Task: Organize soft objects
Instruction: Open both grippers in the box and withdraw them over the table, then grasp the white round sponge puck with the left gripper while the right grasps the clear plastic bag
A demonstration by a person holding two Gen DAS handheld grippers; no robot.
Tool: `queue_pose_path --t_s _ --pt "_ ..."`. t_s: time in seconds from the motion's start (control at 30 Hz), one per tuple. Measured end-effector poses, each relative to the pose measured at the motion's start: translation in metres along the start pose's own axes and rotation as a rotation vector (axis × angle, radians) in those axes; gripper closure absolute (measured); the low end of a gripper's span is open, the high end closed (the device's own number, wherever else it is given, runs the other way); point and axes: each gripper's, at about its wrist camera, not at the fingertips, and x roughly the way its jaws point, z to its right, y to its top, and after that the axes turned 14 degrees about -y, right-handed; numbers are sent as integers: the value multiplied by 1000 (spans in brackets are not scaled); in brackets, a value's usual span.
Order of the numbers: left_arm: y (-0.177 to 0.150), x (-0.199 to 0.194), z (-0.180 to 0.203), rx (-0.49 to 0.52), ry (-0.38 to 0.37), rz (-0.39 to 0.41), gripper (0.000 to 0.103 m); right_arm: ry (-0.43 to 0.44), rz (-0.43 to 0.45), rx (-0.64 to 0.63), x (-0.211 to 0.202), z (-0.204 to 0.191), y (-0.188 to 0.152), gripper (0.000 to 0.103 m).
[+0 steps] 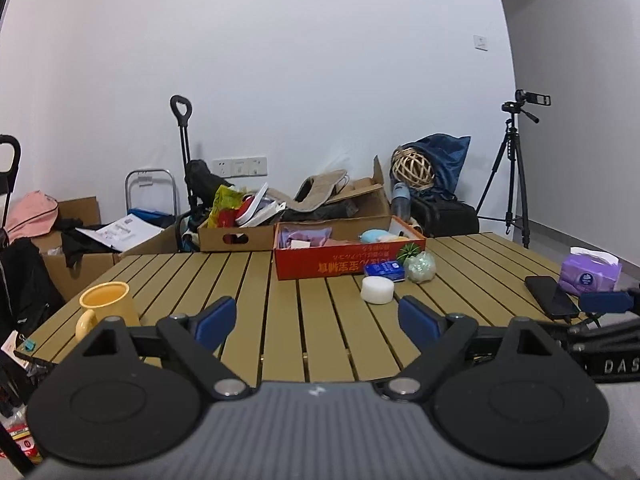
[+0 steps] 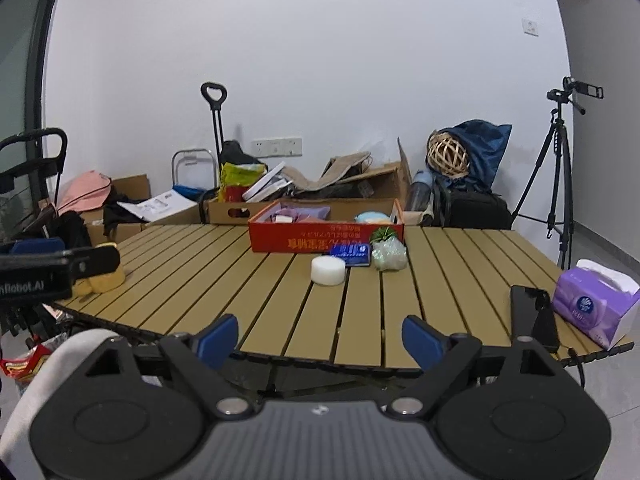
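Observation:
A red cardboard box [image 1: 344,266] [image 2: 320,236] stands at the far side of the slatted table [image 1: 280,320] [image 2: 440,280], holding purple cloth and a light blue soft thing. In front of it lie a white round sponge [image 1: 377,289] [image 2: 328,270], a blue packet [image 1: 386,270] [image 2: 352,254], a pale green mesh puff [image 1: 420,266] [image 2: 389,258] and a small green striped ball [image 1: 408,252] [image 2: 384,235]. My left gripper [image 1: 316,322] is open and empty above the table's near part. My right gripper [image 2: 320,338] is open and empty at the table's near edge.
A yellow mug [image 1: 106,308] stands at the table's left. A black phone [image 1: 552,296] [image 2: 534,316] and a purple tissue pack [image 1: 590,272] [image 2: 592,308] lie at the right. Boxes, bags and a camera tripod [image 2: 556,180] crowd the floor behind.

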Motion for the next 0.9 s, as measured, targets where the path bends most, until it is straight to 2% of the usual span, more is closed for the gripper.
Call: queue_pose_path --t_s 0.27,0.43,0.67,0.9 --pt "0 -1 1 -9 -7 9 13 -9 11 4 -2 2 1 13" --pt "1 12 -2 -36 -5 -7 13 -16 13 4 7 3 2 13" --pt "3 57 -2 -29 -15 -47 12 -3 -3 9 40 6 11 13" --pt "13 127 -3 -51 -61 -102 13 -13 -47 54 101 15 31 14"
